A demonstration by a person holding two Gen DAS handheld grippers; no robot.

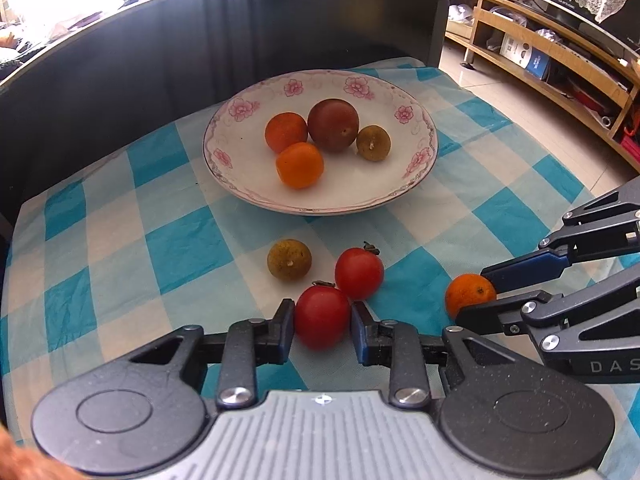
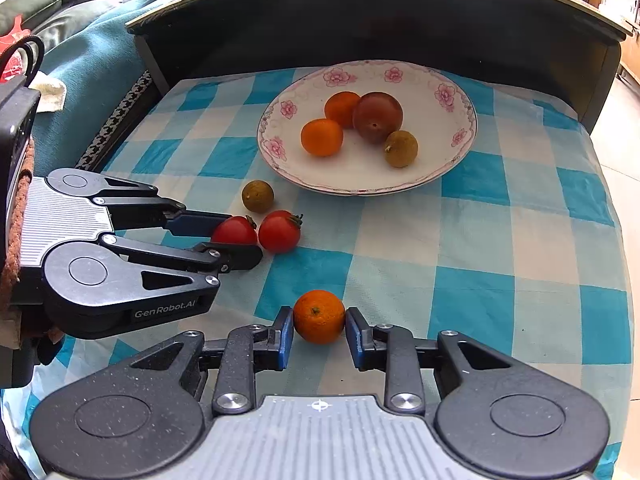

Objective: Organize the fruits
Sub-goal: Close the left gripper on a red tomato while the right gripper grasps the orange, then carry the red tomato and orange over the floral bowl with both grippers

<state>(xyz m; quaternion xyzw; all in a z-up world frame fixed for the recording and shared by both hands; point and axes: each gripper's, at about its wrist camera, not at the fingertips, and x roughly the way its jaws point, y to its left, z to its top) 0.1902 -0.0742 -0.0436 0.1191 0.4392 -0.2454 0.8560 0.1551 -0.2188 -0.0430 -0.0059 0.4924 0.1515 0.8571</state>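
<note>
The left gripper (image 1: 322, 322) has its two fingers on either side of a red tomato (image 1: 322, 317) on the checked cloth (image 1: 176, 240); the blue pads look pressed to its flanks, though a thin gap on the right side may remain, so a firm pinch is likely rather than certain. A second tomato (image 1: 359, 273) sits just behind and touches the first. A green-brown fruit (image 1: 289, 259) lies near them, to their left, apart from both.

The right gripper (image 2: 319, 322) brackets a small orange (image 2: 319, 316) near the front of the cloth. Its left pad touches the peel, while a sliver of space shows at the right pad, so the fingers stand closed around the orange and barely short of a full squeeze. In the left wrist view the same orange shows between the right gripper's fingertips, low at the right.

Further back stands a white plate (image 1: 256, 196) with pink flowers on its rim. It holds four fruits in a cluster: two oranges (image 1: 299, 165), one large dark red fruit (image 1: 333, 125) and another green-brown one (image 1: 373, 143). The dark fruit touches the rear orange.

Behind the cloth rises a dark panel (image 1: 160, 52).
</note>
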